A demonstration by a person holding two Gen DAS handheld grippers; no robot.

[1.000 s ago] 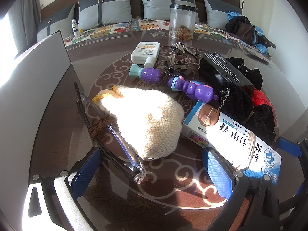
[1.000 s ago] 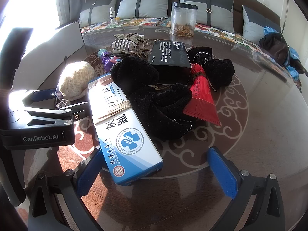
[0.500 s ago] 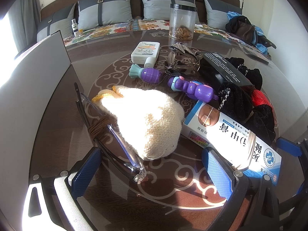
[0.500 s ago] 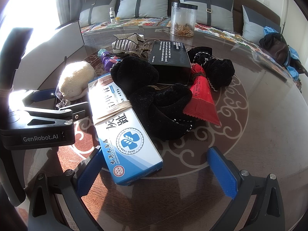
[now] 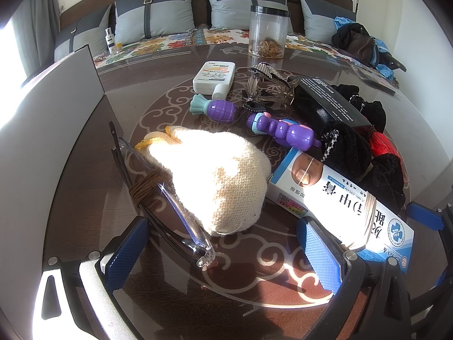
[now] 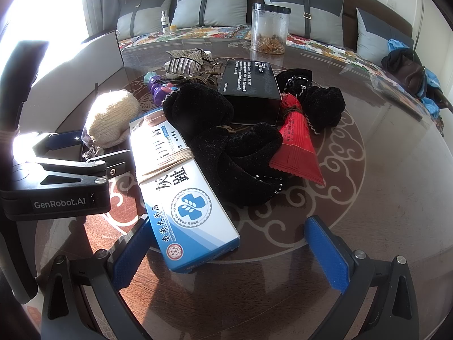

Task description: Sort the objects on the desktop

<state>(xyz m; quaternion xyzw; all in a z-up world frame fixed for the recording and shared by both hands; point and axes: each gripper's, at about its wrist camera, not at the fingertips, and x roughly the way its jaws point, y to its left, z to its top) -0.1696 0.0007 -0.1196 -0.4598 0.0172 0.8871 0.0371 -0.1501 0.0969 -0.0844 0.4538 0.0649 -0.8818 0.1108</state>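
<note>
Nearest the front edge of the desk, both grippers hang low over the glass with their blue pads spread wide and nothing between them. The left gripper frames the near end of a pair of clear-framed glasses wound with brown cord, which lie touching a cream knitted pouch. The right gripper has its left pad just beside the near end of a blue-and-white ointment box, itself banded with a rubber band and lying slantwise toward the desk's middle. Against the box's right side rests a heap of black velvet scrunchies, with a red snack packet wedged among them. Behind these sits a black box with white lettering, tilted on the pile. Left of it, toward the middle of the desk, lie two purple plastic toys, one with a teal end, then a silver hair claw and a white sunscreen bottle. At the far edge stands a clear jar with a dark lid, holding rubber bands. A white board stands upright along the left edge. Beyond the desk runs a sofa with grey cushions.
</note>
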